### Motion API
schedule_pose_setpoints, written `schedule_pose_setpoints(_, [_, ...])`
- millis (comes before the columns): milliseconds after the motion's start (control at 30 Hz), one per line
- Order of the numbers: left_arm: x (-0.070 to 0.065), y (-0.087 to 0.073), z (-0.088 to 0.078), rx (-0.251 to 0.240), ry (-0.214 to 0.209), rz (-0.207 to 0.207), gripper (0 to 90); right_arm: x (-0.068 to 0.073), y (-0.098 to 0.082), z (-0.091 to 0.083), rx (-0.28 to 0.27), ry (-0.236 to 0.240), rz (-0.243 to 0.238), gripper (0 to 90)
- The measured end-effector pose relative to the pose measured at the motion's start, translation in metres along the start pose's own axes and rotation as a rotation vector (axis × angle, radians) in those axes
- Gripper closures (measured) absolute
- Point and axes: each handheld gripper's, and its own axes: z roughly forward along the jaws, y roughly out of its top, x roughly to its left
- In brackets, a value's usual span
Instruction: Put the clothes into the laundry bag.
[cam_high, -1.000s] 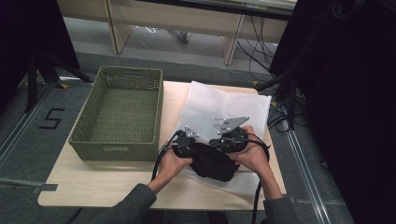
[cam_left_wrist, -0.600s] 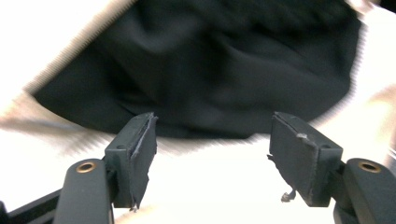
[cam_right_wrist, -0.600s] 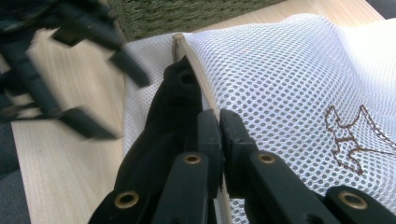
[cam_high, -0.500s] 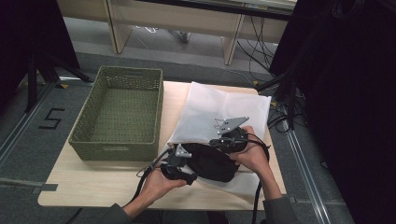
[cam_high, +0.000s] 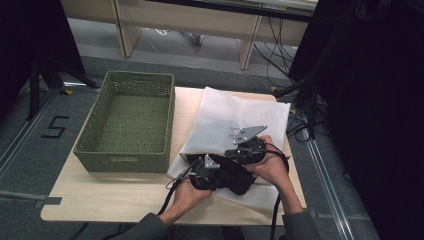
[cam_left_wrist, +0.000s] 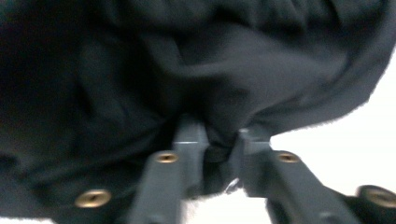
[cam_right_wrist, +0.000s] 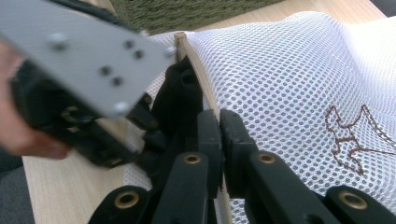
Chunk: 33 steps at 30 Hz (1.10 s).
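Note:
A black garment (cam_high: 235, 176) lies bunched at the mouth of a white mesh bag (cam_high: 235, 115) on the table. My left gripper (cam_high: 202, 172) is at the garment's left side. Its jaws have just been closing, and in the left gripper view (cam_left_wrist: 218, 135) they pinch a fold of the black cloth (cam_left_wrist: 140, 70). My right gripper (cam_high: 245, 147) holds the bag's mouth. In the right gripper view (cam_right_wrist: 218, 119) its jaws are shut on the bag's beige hem, with mesh (cam_right_wrist: 289, 70) to the right and black cloth (cam_right_wrist: 180, 98) just left of the hem.
A green woven basket (cam_high: 125, 120) stands on the left half of the wooden table (cam_high: 100, 200), close to the bag. Cables trail from both grippers toward the front edge. Dark stands and cables crowd the floor to the right.
The left hand drew back toward the front-left edge, then moved right again onto the garment. The right hand kept still at the bag's mouth.

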Motion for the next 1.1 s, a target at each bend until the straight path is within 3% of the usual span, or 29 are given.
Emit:
schedule_pose_setpoints(100, [0.003, 0.012, 0.001, -0.036, 0.047, 0.025, 82.1, -0.001, -0.001, -0.002, -0.002, -0.001, 0.002, 88.7])
schedule_pose_setpoints(200, [0.004, 0.026, 0.000, -0.064, 0.064, 0.018, 83.0, -0.001, -0.001, -0.004, -0.002, -0.002, 0.010, 88.7])
schedule_pose_setpoints(333, [0.007, 0.029, 0.008, -0.064, 0.088, 0.007, 82.8, -0.003, -0.002, -0.003, -0.005, -0.003, 0.000, 88.7])
schedule_pose_setpoints(467, [0.005, 0.022, 0.008, -0.039, 0.071, 0.013, 78.0, -0.003, -0.004, -0.002, 0.000, 0.001, 0.004, 88.7])
schedule_pose_setpoints(633, [0.006, 0.012, -0.005, -0.010, 0.044, 0.018, 60.7, -0.004, -0.005, -0.001, 0.002, 0.003, 0.016, 88.7])
schedule_pose_setpoints(767, [0.004, 0.004, -0.015, 0.002, 0.023, 0.016, 53.5, -0.004, -0.004, -0.001, 0.005, 0.004, 0.022, 88.7])
schedule_pose_setpoints(1100, [0.007, -0.004, -0.041, 0.006, 0.007, 0.027, 49.3, -0.004, -0.004, -0.002, 0.003, 0.004, 0.023, 88.7])
